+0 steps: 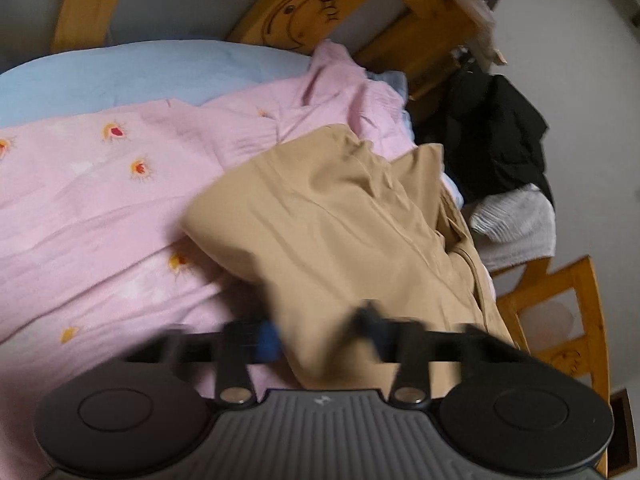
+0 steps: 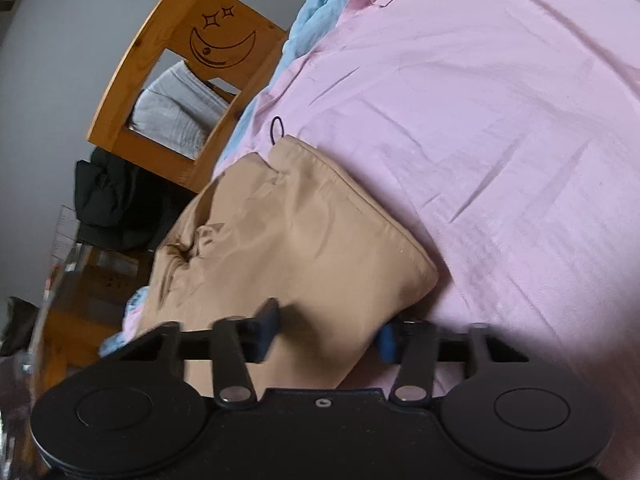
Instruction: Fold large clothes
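A tan garment (image 1: 332, 224) lies in a folded bundle on the pink bedspread (image 1: 92, 208). My left gripper (image 1: 320, 334) has its blue-padded jaws spread wide, with the near end of the tan cloth lying between them; the view is blurred by motion. In the right wrist view the tan garment (image 2: 288, 240) runs from the bed's edge toward me, and my right gripper (image 2: 326, 334) also has its jaws wide apart with the cloth's near corner between them, not pinched.
A wooden headboard (image 1: 316, 4) with a carved moon stands behind the bed. A light blue sheet (image 1: 120, 68) lies under the pink bedspread (image 2: 480, 140). Black clothing (image 1: 496, 136) and a grey-white folded cloth (image 1: 516, 220) sit on a wooden chair beside the bed.
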